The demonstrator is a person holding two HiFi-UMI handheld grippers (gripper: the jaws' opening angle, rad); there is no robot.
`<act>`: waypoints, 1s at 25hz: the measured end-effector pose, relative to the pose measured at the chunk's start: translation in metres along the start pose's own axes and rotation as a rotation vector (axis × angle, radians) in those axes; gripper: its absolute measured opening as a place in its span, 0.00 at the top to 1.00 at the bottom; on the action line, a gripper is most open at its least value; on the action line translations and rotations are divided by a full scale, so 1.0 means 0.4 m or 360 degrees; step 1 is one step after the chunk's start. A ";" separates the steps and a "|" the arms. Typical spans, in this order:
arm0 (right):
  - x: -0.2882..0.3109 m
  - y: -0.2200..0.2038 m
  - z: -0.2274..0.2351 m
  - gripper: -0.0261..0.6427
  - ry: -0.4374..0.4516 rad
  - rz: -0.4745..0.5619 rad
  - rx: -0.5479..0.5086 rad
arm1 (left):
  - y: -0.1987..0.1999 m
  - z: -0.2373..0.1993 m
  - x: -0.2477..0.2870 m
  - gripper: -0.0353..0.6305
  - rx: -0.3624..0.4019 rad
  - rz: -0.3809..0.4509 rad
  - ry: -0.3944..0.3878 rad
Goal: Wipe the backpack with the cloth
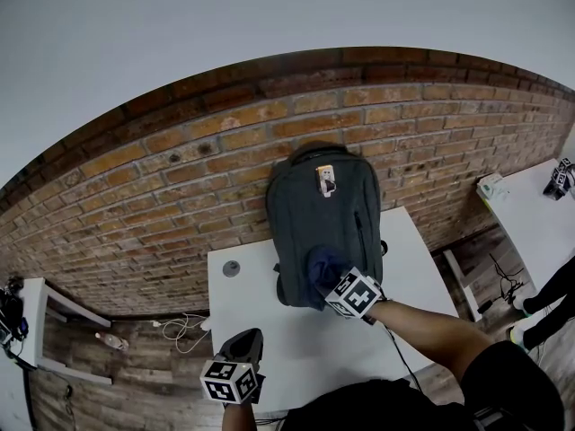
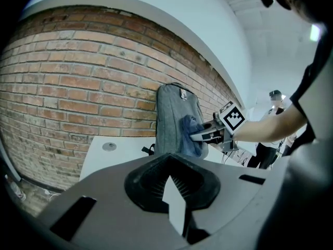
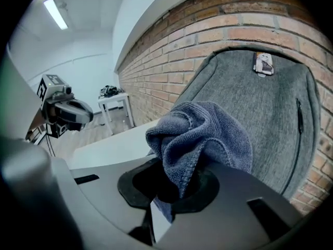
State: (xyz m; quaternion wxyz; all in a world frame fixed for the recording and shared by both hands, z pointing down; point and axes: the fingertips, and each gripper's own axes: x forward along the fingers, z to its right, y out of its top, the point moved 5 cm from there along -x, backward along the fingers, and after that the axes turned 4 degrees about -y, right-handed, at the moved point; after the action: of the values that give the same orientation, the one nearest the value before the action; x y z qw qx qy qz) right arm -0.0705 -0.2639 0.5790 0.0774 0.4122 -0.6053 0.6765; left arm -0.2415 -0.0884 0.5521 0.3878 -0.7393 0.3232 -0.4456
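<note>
Keep right gripper [image 1: 331, 278] clamped on cloth [image 3: 200, 132], pressed to lower front of backpack [image 1: 323, 218], upright on table [image 1: 409, 272] against wall [image 1: 180, 178]; wipe with even strokes. Leave left gripper [image 1: 245, 339], closed and empty, aside.

Open tabletop [image 1: 296, 344] beside backpack [image 1: 323, 223]; brick wall [image 1: 180, 178] behind

even, soft light; strong fisheye bending at edges.
</note>
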 end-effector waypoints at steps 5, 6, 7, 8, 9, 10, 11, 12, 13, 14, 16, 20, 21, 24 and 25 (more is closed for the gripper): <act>0.012 -0.034 -0.027 0.90 -0.0032 -0.0017 -0.0013 | -0.002 -0.007 -0.001 0.96 -0.0008 -0.0002 -0.0005; 0.014 -0.038 -0.030 0.90 -0.0034 -0.0020 -0.0001 | -0.002 -0.008 -0.001 0.96 -0.0010 -0.0002 -0.0009; 0.015 -0.044 -0.032 0.90 -0.0032 -0.0024 0.0021 | -0.003 -0.009 -0.002 0.96 -0.0012 -0.0001 -0.0012; 0.016 -0.051 -0.035 0.90 -0.0027 -0.0027 0.0050 | -0.004 -0.010 -0.002 0.96 -0.0012 -0.0002 -0.0015; 0.018 -0.058 -0.037 0.90 -0.0023 -0.0028 0.0078 | -0.004 -0.012 -0.003 0.96 -0.0012 -0.0002 -0.0016; 0.020 -0.064 -0.040 0.90 -0.0021 -0.0031 0.0098 | -0.005 -0.015 -0.004 0.96 -0.0011 -0.0003 -0.0016; 0.023 -0.070 -0.044 0.90 -0.0020 -0.0038 0.0109 | -0.005 -0.018 -0.006 0.96 -0.0010 -0.0003 -0.0015; 0.027 -0.077 -0.050 0.90 -0.0019 -0.0051 0.0112 | -0.005 -0.022 -0.007 0.96 -0.0009 -0.0003 -0.0014; 0.031 -0.086 -0.056 0.90 -0.0017 -0.0070 0.0113 | -0.005 -0.025 -0.009 0.96 -0.0009 -0.0004 -0.0014; 0.037 -0.096 -0.063 0.90 -0.0013 -0.0093 0.0112 | -0.005 -0.028 -0.011 0.96 -0.0010 -0.0005 -0.0014; 0.050 -0.121 -0.077 0.90 -0.0006 -0.0142 0.0113 | -0.006 -0.034 -0.015 0.96 -0.0011 -0.0010 -0.0014; 0.088 -0.159 -0.101 0.90 -0.0001 -0.0219 0.0152 | -0.015 -0.055 -0.029 0.96 -0.0016 -0.0025 -0.0008; 0.099 -0.162 -0.105 0.90 0.0000 -0.0232 0.0175 | -0.017 -0.062 -0.032 0.96 -0.0017 -0.0028 -0.0004; 0.125 -0.158 -0.118 0.90 0.0003 -0.0258 0.0213 | -0.023 -0.083 -0.038 0.96 -0.0020 -0.0034 0.0003; 0.130 -0.155 -0.124 0.90 0.0006 -0.0261 0.0211 | -0.024 -0.088 -0.040 0.96 -0.0021 -0.0037 0.0002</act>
State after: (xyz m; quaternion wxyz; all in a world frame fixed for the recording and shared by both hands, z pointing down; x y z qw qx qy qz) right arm -0.0899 -0.2248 0.6633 0.1062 0.4633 -0.5232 0.7073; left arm -0.2785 -0.0805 0.5645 0.3776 -0.7452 0.3178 -0.4485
